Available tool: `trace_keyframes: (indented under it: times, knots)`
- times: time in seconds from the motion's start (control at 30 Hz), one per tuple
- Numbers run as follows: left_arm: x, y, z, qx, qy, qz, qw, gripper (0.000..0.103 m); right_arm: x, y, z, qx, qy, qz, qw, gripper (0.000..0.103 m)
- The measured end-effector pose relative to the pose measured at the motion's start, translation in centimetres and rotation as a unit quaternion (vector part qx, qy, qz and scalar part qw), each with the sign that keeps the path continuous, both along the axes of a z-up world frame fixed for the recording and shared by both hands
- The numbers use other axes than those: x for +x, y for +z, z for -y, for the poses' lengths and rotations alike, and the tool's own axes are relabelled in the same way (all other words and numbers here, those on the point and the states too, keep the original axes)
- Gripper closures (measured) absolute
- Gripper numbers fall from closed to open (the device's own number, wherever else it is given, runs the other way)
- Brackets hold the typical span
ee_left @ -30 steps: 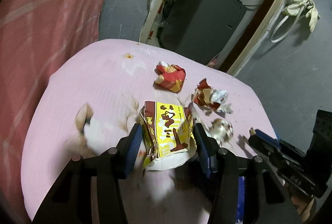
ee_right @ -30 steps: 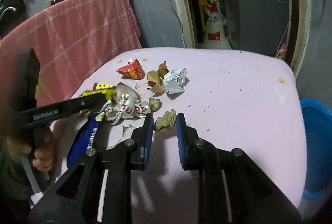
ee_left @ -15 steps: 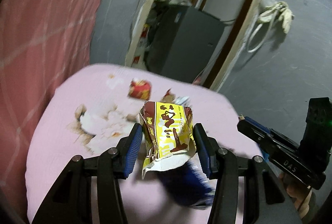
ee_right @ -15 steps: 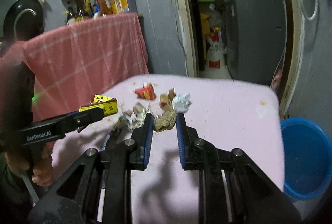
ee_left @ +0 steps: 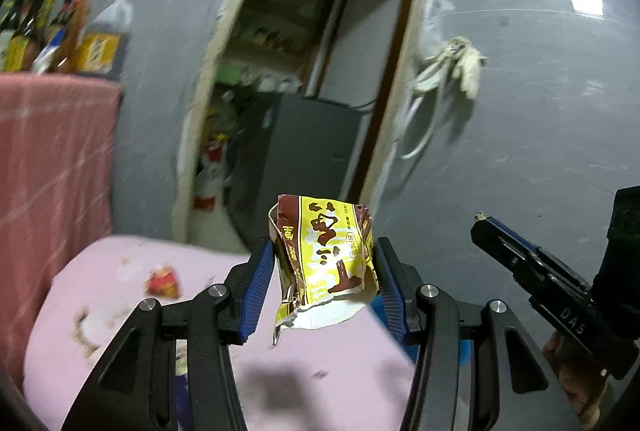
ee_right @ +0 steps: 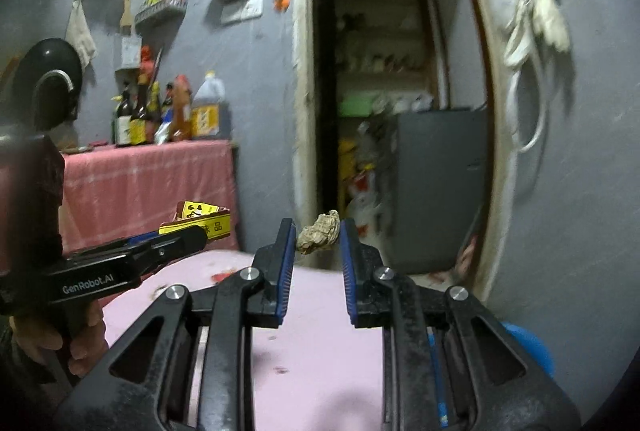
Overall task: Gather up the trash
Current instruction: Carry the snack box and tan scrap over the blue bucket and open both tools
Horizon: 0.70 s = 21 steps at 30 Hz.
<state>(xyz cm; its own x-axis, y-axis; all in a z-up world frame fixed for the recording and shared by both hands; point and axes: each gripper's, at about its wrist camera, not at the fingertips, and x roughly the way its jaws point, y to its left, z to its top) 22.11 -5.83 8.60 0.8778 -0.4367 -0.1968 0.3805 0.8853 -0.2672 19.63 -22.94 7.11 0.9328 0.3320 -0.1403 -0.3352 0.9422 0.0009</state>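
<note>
The left tongs (ee_left: 325,273) clamp a torn yellow-brown wrapper (ee_left: 326,263) above the pink table (ee_left: 320,383). The right tongs (ee_right: 318,237) pinch a crumpled tan scrap (ee_right: 320,233). Motion blur smears the remaining litter (ee_left: 162,281); a blue bin (ee_right: 528,347) is mostly hidden.

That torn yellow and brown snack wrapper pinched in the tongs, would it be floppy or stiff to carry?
The torn yellow and brown snack wrapper is probably light and fairly floppy: its ragged lower edge hangs loose below the left tongs. It looks creased and empty, so it likely crumples rather than breaks. Its glossy film might slip if the pinch loosened.
</note>
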Motion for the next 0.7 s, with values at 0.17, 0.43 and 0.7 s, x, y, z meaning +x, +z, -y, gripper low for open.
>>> trace_keyframes:
  times: [0.17, 0.43, 0.7]
  knots:
    - [0.9, 0.9, 5.0, -0.001, -0.042, 0.018, 0.999, 0.058, -1.0, 0.8, 4.3, -0.002, -0.051, 0.021, 0.998, 0.081]
    - [4.5, -0.4, 13.2, 0.019, -0.104, -0.019, 0.9942, 0.058, -0.6, -1.1, 11.2, 0.018, -0.119, -0.011, 0.993, 0.081]
    - [9.6, -4.9, 19.2, 0.054, -0.124, -0.13, 0.9823, 0.058, 1.9, -5.8, 16.4, 0.054, -0.15, -0.089, 0.983, 0.08]
